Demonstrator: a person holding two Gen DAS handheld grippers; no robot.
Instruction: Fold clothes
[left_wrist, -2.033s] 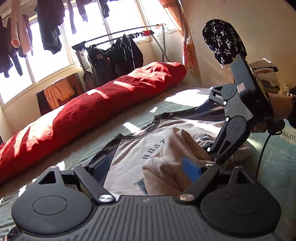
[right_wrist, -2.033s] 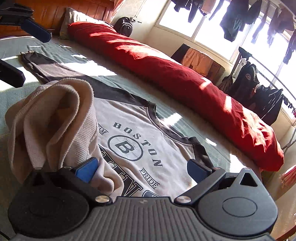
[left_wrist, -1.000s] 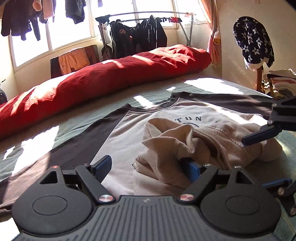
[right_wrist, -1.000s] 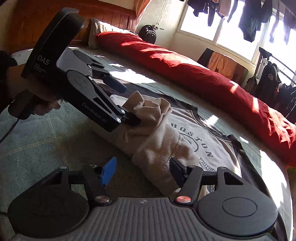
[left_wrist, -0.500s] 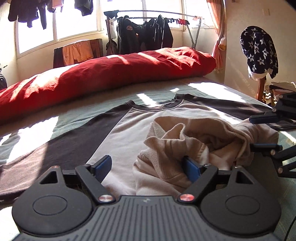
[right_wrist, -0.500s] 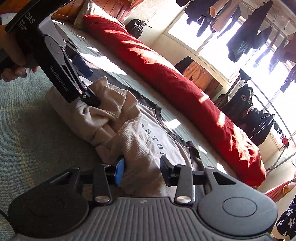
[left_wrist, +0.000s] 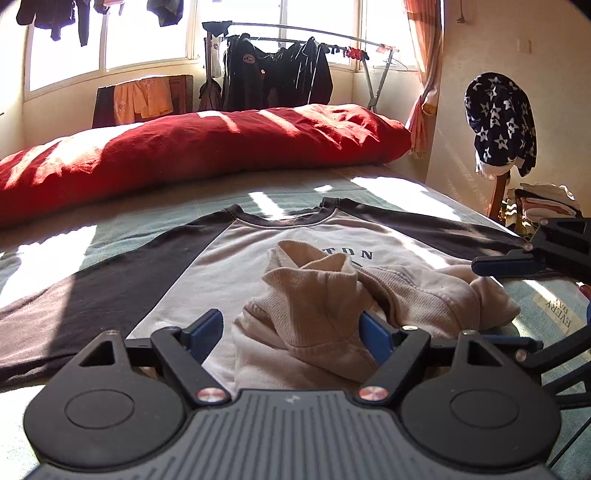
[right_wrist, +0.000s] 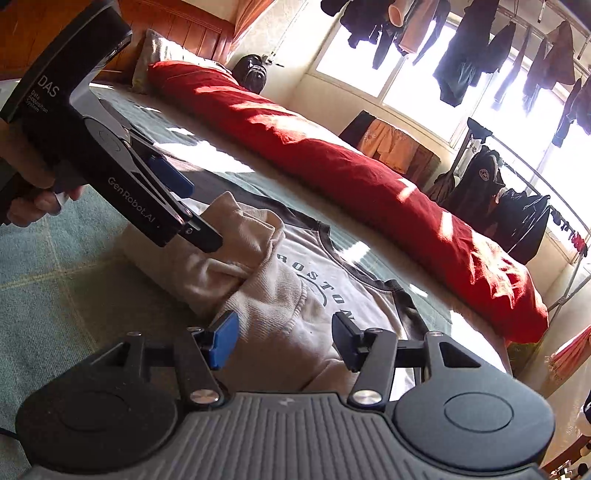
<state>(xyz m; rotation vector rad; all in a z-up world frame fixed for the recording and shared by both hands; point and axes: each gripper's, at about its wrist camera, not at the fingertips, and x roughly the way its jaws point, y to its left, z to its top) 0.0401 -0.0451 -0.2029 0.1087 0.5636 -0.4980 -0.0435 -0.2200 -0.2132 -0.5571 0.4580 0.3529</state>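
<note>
A crumpled beige garment (left_wrist: 332, 306) lies on a grey and black "BOSTON" shirt (left_wrist: 229, 266) spread flat on the bed. My left gripper (left_wrist: 291, 332) is open, with the near end of the beige garment between its blue pads. My right gripper (right_wrist: 282, 338) is open around the other end of the beige garment (right_wrist: 258, 280). The left gripper also shows in the right wrist view (right_wrist: 192, 210), its fingers over the garment. The right gripper's fingers (left_wrist: 517, 262) show at the right edge of the left wrist view.
A long red pillow (left_wrist: 192, 151) lies across the far side of the bed. A rack of dark clothes (left_wrist: 277, 74) stands by the window. A star-patterned cloth (left_wrist: 498, 122) hangs on a chair with folded clothes (left_wrist: 546, 203) at right. The green bedspread (right_wrist: 55, 280) shows beside the shirt.
My right gripper's fingers have spread wider around the beige garment. My left gripper has drawn back slightly; the beige garment has settled lower on the shirt.
</note>
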